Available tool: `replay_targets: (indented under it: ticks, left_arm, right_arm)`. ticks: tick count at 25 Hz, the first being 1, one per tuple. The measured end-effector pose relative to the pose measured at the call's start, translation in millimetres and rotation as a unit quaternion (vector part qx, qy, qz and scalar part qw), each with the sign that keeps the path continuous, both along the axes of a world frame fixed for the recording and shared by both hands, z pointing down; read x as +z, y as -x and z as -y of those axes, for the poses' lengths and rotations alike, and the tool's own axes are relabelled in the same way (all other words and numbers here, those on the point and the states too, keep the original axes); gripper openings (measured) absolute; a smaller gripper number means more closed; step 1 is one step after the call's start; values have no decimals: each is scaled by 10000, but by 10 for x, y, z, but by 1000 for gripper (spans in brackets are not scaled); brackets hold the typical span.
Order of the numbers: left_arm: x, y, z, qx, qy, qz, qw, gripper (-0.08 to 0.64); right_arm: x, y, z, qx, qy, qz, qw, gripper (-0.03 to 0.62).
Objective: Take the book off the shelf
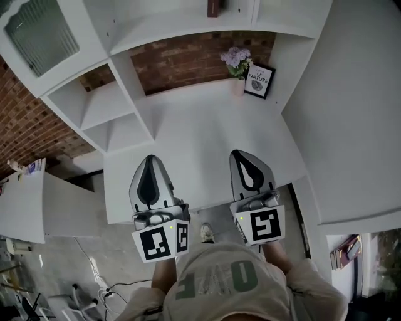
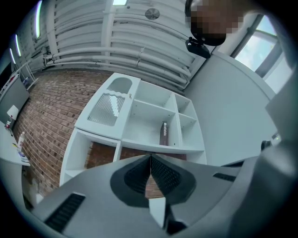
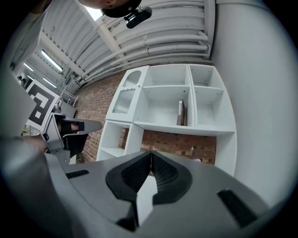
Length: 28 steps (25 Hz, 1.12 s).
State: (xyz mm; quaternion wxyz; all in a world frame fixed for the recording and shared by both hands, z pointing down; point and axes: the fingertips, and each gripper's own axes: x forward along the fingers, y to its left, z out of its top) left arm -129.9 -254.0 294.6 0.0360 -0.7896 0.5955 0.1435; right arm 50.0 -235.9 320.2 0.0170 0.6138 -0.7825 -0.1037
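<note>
A dark brown book (image 1: 214, 7) stands upright on the upper shelf of the white shelf unit (image 1: 182, 28), at the top edge of the head view. In the left gripper view the book (image 2: 164, 134) leans against a divider of the middle compartment. The right gripper view shows the book (image 3: 180, 113) in that same spot. My left gripper (image 1: 151, 159) and right gripper (image 1: 242, 153) hover side by side over the near part of the white desk (image 1: 200, 138), far below the book. The left gripper (image 2: 150, 159) and the right gripper (image 3: 151, 154) are both shut with nothing between the pads.
A vase of purple flowers (image 1: 237, 63) and a framed print (image 1: 259, 80) stand at the back right of the desk. A glass-door cabinet (image 1: 41, 31) sits at the upper left, with open cubbies (image 1: 103, 106) below it. Brick wall (image 1: 188, 59) shows behind.
</note>
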Motion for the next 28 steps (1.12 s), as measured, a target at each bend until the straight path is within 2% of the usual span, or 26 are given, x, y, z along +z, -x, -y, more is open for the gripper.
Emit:
replay_targets:
  ticks: [6,11,17,22,28]
  left_arm:
    - [-88,-82,415,158,-126,-36,9998,14]
    - [-35,-224,690,310,46,26,9995,14]
    - [137,-411,778,194,302,92,9993,14]
    - [-56,-465,816,-53,136,107,9998,14]
    - [-107,-547,871,-70,129,83,9999,14]
  right_arm:
    - [-42,-76,481,118,-117,121,9998,15]
    - [15,-203,711,267,83,279,9992,15]
    - [38,-410,715,296,162,397,9986,15]
    - [30,-584,810,252,233,375,9987,15]
    - [-55,-619,962,170,109,395,9990,15]
